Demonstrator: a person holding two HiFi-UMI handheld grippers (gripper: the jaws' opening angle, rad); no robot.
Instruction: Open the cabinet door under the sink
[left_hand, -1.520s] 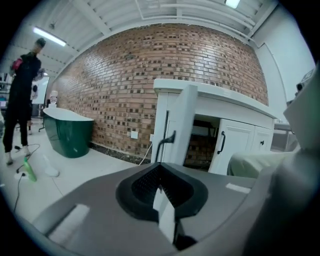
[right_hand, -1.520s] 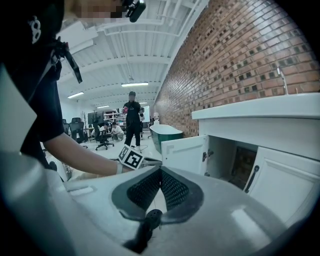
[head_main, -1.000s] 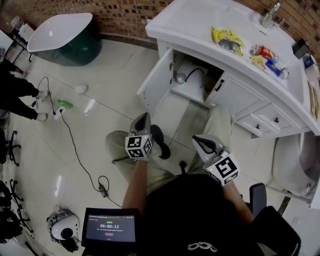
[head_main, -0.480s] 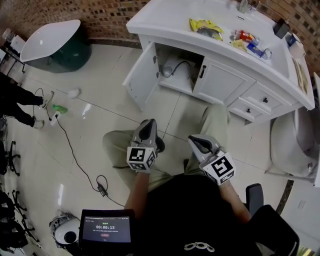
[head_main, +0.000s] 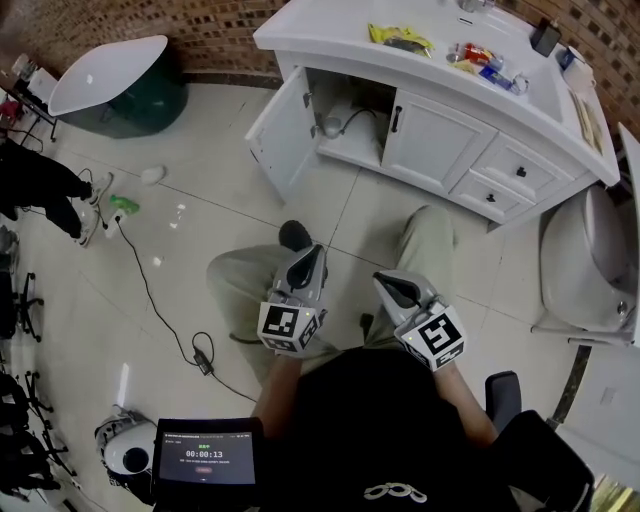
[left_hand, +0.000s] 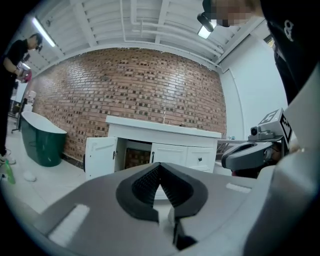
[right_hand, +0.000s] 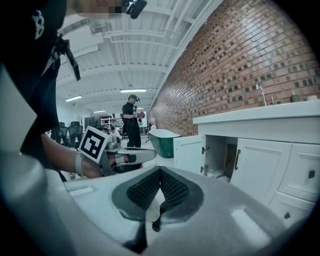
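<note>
Open cabinet door (head_main: 283, 128), clear room ahead
The door stands swung wide at the left end of the vanity (head_main: 440, 140), with bare floor tile (head_main: 355, 205) between it and our knees. The open compartment (head_main: 362, 140) shows a drain pipe (head_main: 336, 126). Our left gripper (head_main: 314, 252) and right gripper (head_main: 384, 284), jaws pressed together on nothing, hang farther from the vanity than a second ago.

Floor (head_main: 215, 165): pale glossy tiles.
On floor: black cable (head_main: 203, 361) trailing across; green object (head_main: 127, 205) and small white object (head_main: 152, 175) near each other; green bathtub (head_main: 115, 85) by the brick wall.
Bench (head_main: 320, 28): white top.
On bench: yellow packet (head_main: 398, 38); colourful packets (head_main: 485, 62) well apart from it.
</note>
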